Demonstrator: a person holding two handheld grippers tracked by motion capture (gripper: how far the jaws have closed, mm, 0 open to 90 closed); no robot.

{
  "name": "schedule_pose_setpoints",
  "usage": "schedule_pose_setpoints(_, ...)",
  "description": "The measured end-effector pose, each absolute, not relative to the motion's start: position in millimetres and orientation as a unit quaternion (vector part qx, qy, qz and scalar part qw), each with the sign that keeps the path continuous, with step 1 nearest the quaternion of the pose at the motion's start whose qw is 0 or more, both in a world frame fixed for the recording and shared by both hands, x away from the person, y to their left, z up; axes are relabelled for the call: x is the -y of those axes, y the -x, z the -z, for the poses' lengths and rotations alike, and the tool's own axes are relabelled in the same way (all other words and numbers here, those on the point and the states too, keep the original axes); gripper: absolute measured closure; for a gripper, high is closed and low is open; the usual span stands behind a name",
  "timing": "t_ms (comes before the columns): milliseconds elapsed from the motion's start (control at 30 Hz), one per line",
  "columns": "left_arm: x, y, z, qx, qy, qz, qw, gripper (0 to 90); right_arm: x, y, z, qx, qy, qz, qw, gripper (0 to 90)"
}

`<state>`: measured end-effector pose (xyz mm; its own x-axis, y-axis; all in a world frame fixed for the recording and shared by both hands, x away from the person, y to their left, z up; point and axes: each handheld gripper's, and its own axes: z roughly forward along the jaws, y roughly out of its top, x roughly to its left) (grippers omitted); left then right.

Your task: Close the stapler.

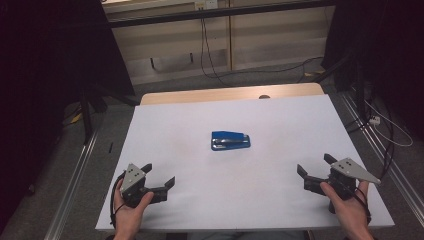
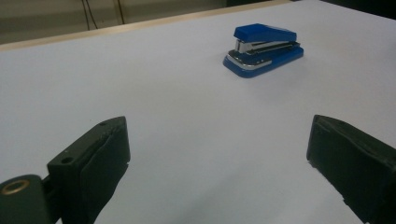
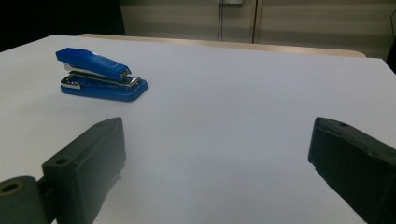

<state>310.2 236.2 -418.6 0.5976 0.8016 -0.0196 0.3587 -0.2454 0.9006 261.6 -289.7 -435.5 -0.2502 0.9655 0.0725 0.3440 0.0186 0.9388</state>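
Near the middle of the surface [image 1: 165, 125] lies the blue stapler [image 1: 230, 140], well apart from both wide-open, empty hand-held grippers, left [image 1: 159, 181] and right [image 1: 314, 171]; best bring one in low, jaws spanning its narrow sides.

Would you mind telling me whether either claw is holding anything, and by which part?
Nothing is held. The left claw and right claw are both open, apart from the blue stapler lying mid-table.
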Motion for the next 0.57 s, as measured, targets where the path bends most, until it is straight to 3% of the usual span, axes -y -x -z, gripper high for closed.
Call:
schedule_pose_setpoints(200, -240.0, -313.3, 418.8, -0.395, -0.747, -0.206, 0.493, 5.8, 289.1, -260.3, 440.7, -0.629, -0.519, -0.476, 0.329, 3.1)
schedule_pose_setpoints(567, -238.6, -316.4, 421.5, -0.397, -0.755, -0.214, 0.476, 5.4, 284.8, -265.6, 440.6, -0.625, -0.517, -0.480, 0.335, 2.7)
